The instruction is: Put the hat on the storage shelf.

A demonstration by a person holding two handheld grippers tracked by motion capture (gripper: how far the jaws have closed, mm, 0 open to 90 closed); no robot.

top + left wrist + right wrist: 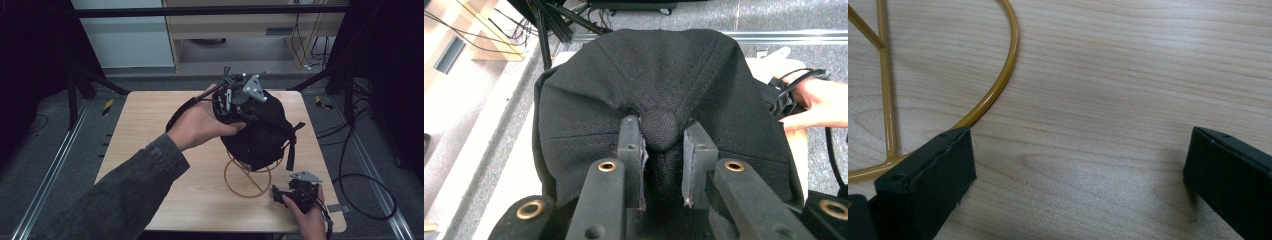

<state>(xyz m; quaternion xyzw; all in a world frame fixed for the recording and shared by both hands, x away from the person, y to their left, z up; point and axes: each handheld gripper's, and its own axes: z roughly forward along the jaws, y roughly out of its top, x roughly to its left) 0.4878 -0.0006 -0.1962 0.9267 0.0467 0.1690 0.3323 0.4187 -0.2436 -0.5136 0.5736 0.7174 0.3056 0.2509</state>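
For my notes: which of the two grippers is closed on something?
The left gripper, pinching the black cap's top button; the right gripper gapes over bare table.

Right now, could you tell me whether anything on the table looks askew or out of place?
Nothing looks damaged or spilled. The black cap sits on the yellow wire stand, with the left gripper pinching its top button. The right gripper rests open on the table beside the stand's ring.
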